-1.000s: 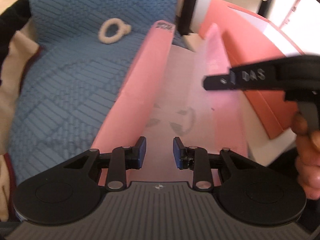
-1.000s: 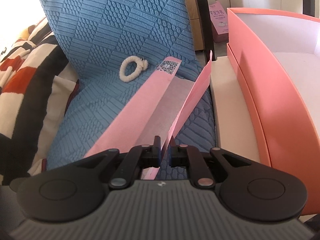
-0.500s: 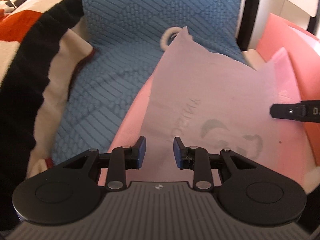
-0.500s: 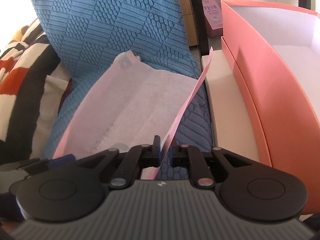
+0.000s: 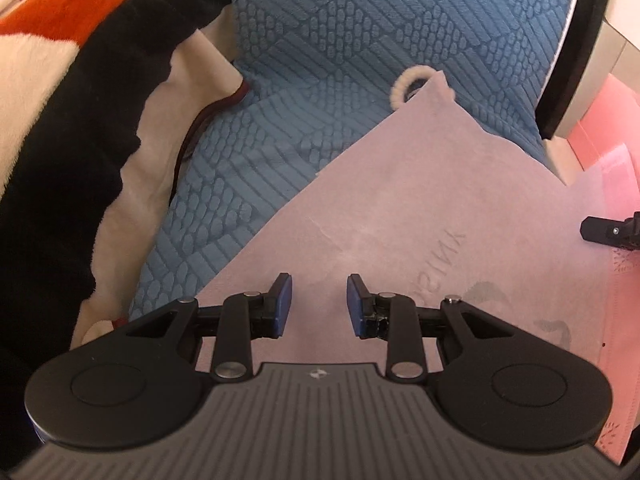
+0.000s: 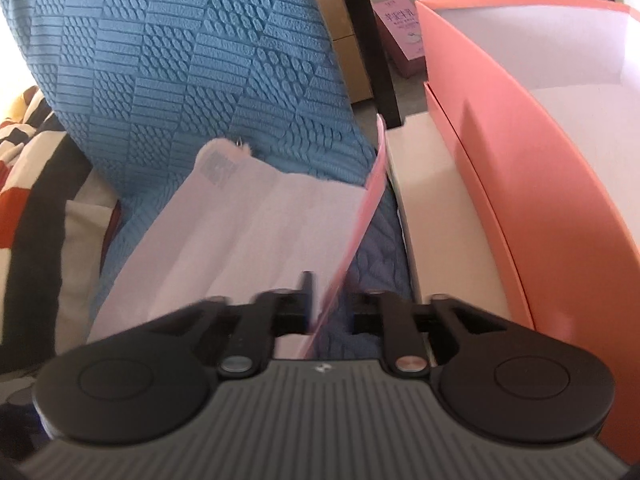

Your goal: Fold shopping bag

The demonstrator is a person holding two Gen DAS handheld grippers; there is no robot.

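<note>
In the left wrist view the left gripper (image 5: 319,304) sits low in the centre of the frame with its 2 blue pads (image 5: 283,300) standing apart, nothing between them, hovering over the bag (image 5: 420,216). The bag is a pale pink sheet that fills the middle and right of this frame, lying flat on the blue cushion (image 5: 360,40); faint mirrored lettering and grey marks show through it toward the lower right. Its far corner points to the upper centre, where it overlaps a cream ring (image 5: 412,84) resting on the cushion. A brighter pink strip of the bag runs down the right edge of the frame, and the black tip of the right gripper (image 5: 612,232) enters at the middle right, by that strip. A red, black and cream blanket (image 5: 80,100) fills the upper left. In the right wrist view the right gripper (image 6: 330,304) is blurred at the bottom centre; its fingers stand slightly apart, and the raised pink edge of the bag (image 6: 256,232) passes between them, against the left finger (image 6: 306,292), with a gap toward the right one. From there the edge runs up toward the middle of the frame, while the pale sheet spreads to the left over the cushion (image 6: 180,60). An orange box (image 6: 540,160) takes up the right side.
</note>
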